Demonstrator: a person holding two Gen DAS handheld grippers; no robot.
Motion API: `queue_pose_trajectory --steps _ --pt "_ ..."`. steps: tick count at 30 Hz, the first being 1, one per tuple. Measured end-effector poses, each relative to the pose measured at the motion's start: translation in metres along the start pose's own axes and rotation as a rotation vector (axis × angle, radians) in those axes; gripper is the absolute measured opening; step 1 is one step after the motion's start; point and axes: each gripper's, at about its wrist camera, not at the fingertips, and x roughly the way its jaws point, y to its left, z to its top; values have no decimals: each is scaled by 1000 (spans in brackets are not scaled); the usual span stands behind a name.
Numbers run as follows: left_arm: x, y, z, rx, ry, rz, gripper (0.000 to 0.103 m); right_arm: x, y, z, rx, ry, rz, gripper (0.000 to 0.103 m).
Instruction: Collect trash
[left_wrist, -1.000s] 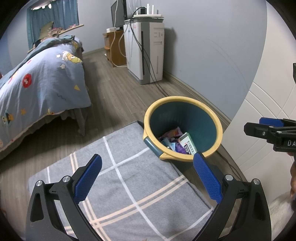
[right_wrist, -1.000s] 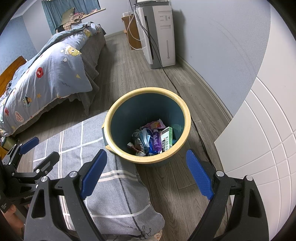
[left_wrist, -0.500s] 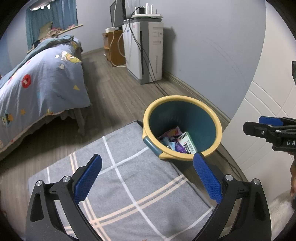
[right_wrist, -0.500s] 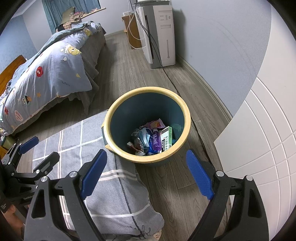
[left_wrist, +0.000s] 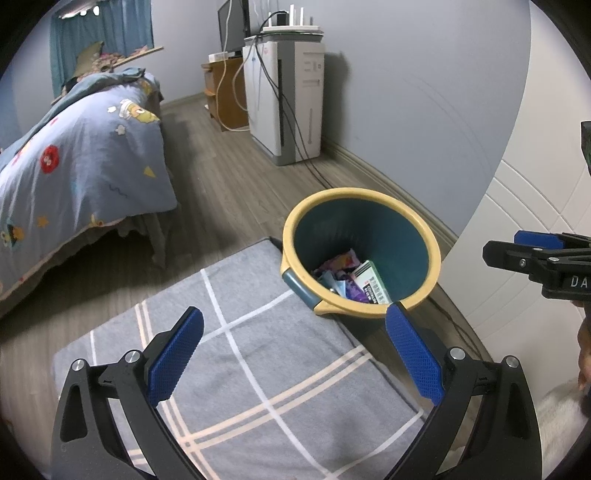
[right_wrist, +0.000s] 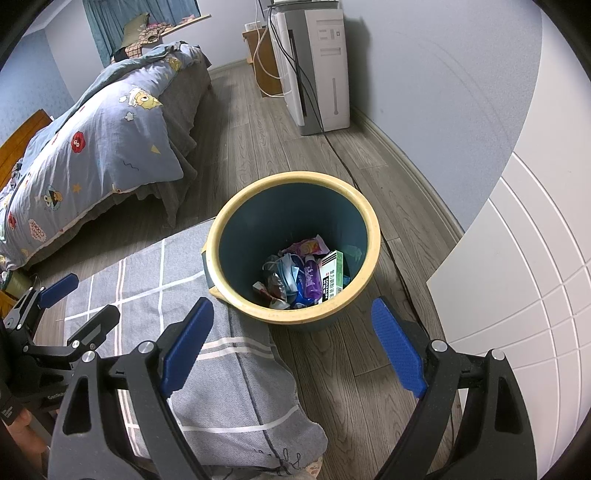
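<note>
**A:** Why does the bed (right_wrist: 92, 144) matter here?

**B:** It only frames the room. Its cartoon-print duvet hangs over the side, well apart from the work. Nearer lies the grey plaid mat (left_wrist: 258, 373) on the wood floor, and the wastebasket (right_wrist: 373, 236) stands at the mat's corner, touching or just overlapping its edge; I can't tell which. My guess is it sits there, near the white panelled door (right_wrist: 535, 277), so both hands can reach it.

**A:** And the trash itself?

**B:** At the bottom of the basket: a green-and-white carton (right_wrist: 331, 275) leaning on the inner wall, a purple packet (right_wrist: 311, 280) beside it, a crumpled blue face mask (right_wrist: 286, 271) and a pink wrapper (right_wrist: 310, 245) behind. I see no loose litter on the mat or the floor, so I'd judge the collecting is largely done.

**A:** What are the tools doing?

**B:** The left gripper (left_wrist: 295, 341) hangs above the mat with its blue pads spread wide and nothing between them. The right gripper (right_wrist: 291, 341) is angled down toward the basket's near rim, jaws just as wide and empty. Both look to me like tools held ready after a drop, rather than aiming at a pick.
</note>
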Motion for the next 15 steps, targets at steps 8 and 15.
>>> queue_pose_trajectory --steps 8,15 --pt "5 5 -5 17 26 -3 98 2 -4 -4 10 10 -5 88" --pt "-2 18 -6 19 50 10 98 13 -8 -5 69 45 -30 97"
